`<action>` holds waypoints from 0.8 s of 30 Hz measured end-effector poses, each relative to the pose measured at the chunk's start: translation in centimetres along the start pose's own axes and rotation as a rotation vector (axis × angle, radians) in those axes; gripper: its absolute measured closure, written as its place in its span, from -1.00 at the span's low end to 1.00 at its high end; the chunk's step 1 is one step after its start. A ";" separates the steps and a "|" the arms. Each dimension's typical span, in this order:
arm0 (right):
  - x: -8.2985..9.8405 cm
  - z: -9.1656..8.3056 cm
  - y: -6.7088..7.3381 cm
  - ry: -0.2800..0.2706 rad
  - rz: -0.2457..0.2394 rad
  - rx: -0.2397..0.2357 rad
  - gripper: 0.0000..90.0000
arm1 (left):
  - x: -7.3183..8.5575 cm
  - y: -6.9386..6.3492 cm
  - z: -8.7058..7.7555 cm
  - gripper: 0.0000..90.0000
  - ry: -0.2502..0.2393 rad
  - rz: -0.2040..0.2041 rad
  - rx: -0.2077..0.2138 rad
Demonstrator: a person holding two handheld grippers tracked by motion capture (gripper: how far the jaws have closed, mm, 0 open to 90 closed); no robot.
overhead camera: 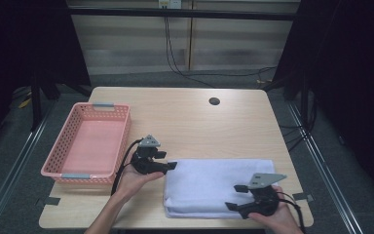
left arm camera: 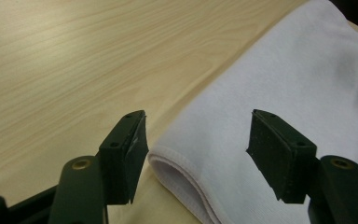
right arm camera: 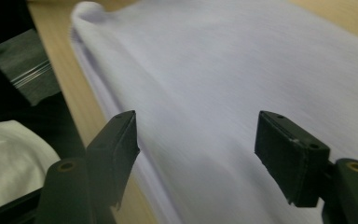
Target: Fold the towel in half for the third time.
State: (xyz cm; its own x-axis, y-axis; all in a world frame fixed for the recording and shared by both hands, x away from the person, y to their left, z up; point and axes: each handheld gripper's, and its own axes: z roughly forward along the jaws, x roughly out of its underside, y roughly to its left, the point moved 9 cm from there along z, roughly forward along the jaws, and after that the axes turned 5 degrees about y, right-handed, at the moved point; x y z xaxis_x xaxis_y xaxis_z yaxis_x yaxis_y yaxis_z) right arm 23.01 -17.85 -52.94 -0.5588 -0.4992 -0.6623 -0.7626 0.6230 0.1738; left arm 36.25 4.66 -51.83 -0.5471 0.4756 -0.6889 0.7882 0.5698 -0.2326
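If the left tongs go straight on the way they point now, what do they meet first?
Most likely the folded white towel: the left tongs, open, point at its near corner, apparently just short of it.

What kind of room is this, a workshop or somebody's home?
Probably a lab or recording booth, not a home: a bare wooden table ringed by dark curtains, loose cables on carpet, and a person holding camera-fitted tongs over a folded white towel.
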 end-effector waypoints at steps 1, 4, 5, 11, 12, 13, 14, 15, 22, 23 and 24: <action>-0.6 0.8 0.8 0.006 -0.019 -0.024 -0.35 | -0.1 0.2 0.3 -0.17 0.013 0.004 0.000; -2.8 3.3 2.9 0.023 -0.073 -0.081 -0.37 | -0.2 0.6 0.8 -0.17 0.013 -0.011 0.011; -3.3 3.9 3.4 0.024 -0.081 -0.098 -0.37 | -0.1 0.8 0.8 -0.17 0.011 -0.016 0.004; -6.4 8.1 5.6 0.079 -0.123 -0.197 -0.40 | 0.2 1.0 0.7 -0.18 0.016 -0.014 -0.002; -6.9 8.7 6.1 0.080 -0.118 -0.222 -0.40 | 0.2 1.0 0.7 -0.18 0.014 -0.015 -0.006; -7.1 9.0 6.4 0.082 -0.120 -0.232 -0.40 | 0.2 1.1 0.7 -0.18 0.010 -0.016 -0.006; -7.4 9.4 6.8 0.081 -0.127 -0.245 -0.41 | 0.2 1.1 0.7 -0.19 0.009 -0.018 -0.009; -7.6 9.8 7.2 0.082 -0.133 -0.251 -0.41 | 0.3 1.2 0.7 -0.19 0.010 -0.019 -0.014; -7.9 11.6 8.7 0.102 -0.171 -0.287 -0.31 | 0.5 1.5 0.8 -0.20 0.026 -0.011 -0.024; -7.7 11.7 8.9 0.099 -0.178 -0.284 -0.30 | 0.5 1.5 0.9 -0.20 0.023 -0.016 -0.028; -7.6 11.8 9.2 0.099 -0.177 -0.290 -0.30 | 0.5 1.6 0.9 -0.20 0.025 -0.016 -0.026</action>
State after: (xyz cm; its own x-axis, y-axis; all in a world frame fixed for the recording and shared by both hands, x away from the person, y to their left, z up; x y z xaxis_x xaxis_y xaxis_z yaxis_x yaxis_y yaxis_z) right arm 24.10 -1.28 -54.91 -0.4281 -0.6490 -0.6289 -0.9031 0.3322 0.2720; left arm 37.46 5.18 -53.21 -0.5668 0.4822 -0.6680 0.7717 0.5947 -0.2256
